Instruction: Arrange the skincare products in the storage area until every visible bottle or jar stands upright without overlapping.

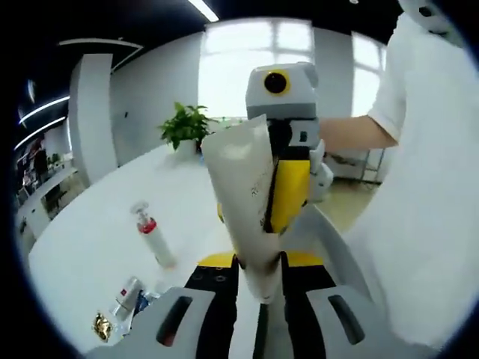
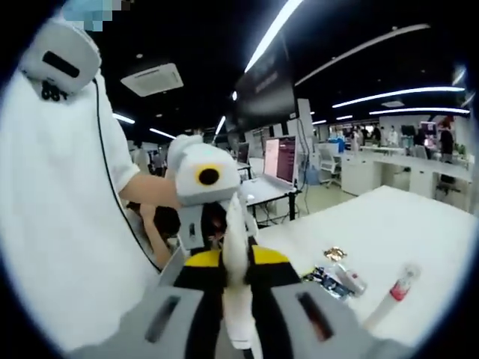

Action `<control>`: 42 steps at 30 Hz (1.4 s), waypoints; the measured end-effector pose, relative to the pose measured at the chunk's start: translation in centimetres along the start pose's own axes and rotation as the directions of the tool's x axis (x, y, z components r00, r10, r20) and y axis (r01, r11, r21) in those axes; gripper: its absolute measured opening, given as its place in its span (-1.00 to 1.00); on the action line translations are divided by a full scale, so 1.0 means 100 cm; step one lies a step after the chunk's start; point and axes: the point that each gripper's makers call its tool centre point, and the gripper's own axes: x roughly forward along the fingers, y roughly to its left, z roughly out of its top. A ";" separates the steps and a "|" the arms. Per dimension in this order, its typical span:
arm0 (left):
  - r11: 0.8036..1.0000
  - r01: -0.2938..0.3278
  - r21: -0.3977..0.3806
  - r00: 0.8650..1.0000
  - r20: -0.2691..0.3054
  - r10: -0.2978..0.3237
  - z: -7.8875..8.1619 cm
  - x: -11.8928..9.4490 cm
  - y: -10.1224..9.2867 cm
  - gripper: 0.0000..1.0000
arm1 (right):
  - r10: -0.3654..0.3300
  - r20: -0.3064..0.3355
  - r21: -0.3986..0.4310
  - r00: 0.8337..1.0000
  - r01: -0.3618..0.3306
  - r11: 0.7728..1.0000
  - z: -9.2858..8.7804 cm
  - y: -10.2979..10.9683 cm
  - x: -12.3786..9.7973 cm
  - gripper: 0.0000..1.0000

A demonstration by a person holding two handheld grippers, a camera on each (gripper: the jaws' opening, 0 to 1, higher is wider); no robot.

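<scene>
White table in open office; both grippers' jaws clamp white tube; bottle upright.

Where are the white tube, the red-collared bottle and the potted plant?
white tube (image 1: pixel 243 194): left gripper view, mid-body.
red-collared bottle (image 1: pixel 153 238): left gripper view, white body below the collar.
potted plant (image 1: pixel 185 123): left gripper view, leaves.

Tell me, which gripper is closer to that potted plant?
Right, probably. Both grip the white tube, but in the left gripper view the right gripper stands beyond the left gripper, toward the potted plant.
</scene>
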 end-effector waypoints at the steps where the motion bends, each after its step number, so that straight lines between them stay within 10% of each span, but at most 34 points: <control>1: 1.000 0.012 0.013 1.000 -0.007 -0.012 0.000 0.000 -0.001 -0.64 | 0.009 -0.001 -0.003 1.000 -0.009 1.000 0.001 0.001 0.000 -0.77; 10: 0.992 0.074 0.105 0.995 -0.067 -0.067 0.003 0.007 -0.009 -0.66 | 0.084 0.009 -0.040 0.996 -0.084 0.996 0.006 0.013 0.002 -0.77; 42: 0.996 0.052 0.067 0.993 -0.110 -0.044 -0.017 0.047 0.050 -0.69 | -0.219 -0.086 0.010 0.972 0.221 0.975 -0.029 -0.059 -0.006 -0.61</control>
